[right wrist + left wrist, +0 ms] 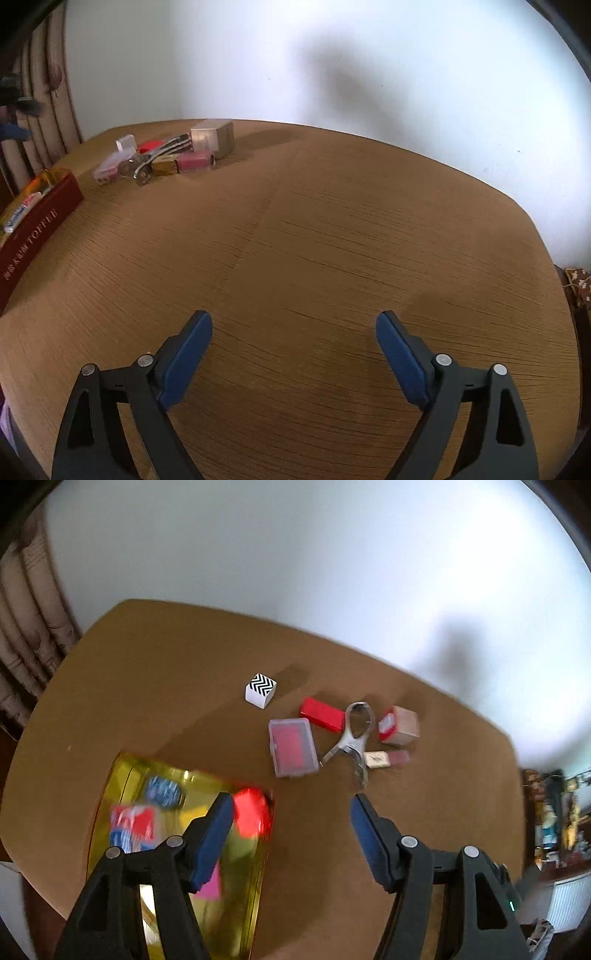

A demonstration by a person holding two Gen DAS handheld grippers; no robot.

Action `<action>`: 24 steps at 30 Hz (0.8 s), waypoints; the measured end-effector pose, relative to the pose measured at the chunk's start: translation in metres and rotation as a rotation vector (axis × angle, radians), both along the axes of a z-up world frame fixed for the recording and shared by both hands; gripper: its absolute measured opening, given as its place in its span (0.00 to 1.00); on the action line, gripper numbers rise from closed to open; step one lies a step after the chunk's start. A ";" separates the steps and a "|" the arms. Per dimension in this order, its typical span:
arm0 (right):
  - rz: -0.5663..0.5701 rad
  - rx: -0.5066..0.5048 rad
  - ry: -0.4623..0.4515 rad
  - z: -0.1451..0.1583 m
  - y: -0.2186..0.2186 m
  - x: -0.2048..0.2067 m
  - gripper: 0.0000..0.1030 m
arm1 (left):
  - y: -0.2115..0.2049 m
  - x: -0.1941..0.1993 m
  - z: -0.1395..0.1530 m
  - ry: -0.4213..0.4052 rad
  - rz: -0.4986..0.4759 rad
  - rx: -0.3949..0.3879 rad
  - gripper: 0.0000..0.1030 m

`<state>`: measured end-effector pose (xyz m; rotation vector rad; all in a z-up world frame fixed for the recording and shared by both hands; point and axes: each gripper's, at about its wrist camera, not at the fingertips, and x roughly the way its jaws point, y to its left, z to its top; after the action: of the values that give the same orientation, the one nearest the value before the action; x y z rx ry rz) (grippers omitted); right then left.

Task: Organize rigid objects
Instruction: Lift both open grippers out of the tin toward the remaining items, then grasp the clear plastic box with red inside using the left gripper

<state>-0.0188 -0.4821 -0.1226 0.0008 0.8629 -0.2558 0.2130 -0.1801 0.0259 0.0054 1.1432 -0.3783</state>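
My left gripper (pixel 291 805) is open and empty above the table, beside the right edge of a gold-lined tin box (pixel 122 775). A blurred red block (pixel 251 812) is at the box's right rim, with several packets inside. On the table lie a zigzag cube (pixel 260 689), a clear case (pixel 293 746), a red block (pixel 320 713), a metal tool (pixel 354 738), a beige box (pixel 399 725) and a small lighter (pixel 386 758). My right gripper (pixel 293 325) is open and empty, low over bare table, far from the pile (pixel 166 157).
The brown wooden table (pixel 314 229) stands against a white wall. The box's dark red side (pixel 33 236) is at the left in the right wrist view. A curtain (pixel 26 627) hangs at the left. Clutter and a radiator (pixel 569 901) are off the right edge.
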 end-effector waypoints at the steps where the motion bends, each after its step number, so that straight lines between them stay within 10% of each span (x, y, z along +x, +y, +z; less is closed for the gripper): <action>1: 0.009 0.017 -0.004 0.000 -0.001 0.000 0.87 | -0.015 0.014 -0.005 -0.005 -0.008 0.037 0.65; 24: 0.101 0.174 -0.027 0.002 0.000 -0.010 0.90 | -0.054 0.109 -0.125 0.251 0.119 0.156 0.65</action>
<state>-0.0292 -0.4822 -0.1206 0.1228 0.8534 -0.0857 0.3216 -0.2340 -0.0991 0.0272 1.4126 -0.1859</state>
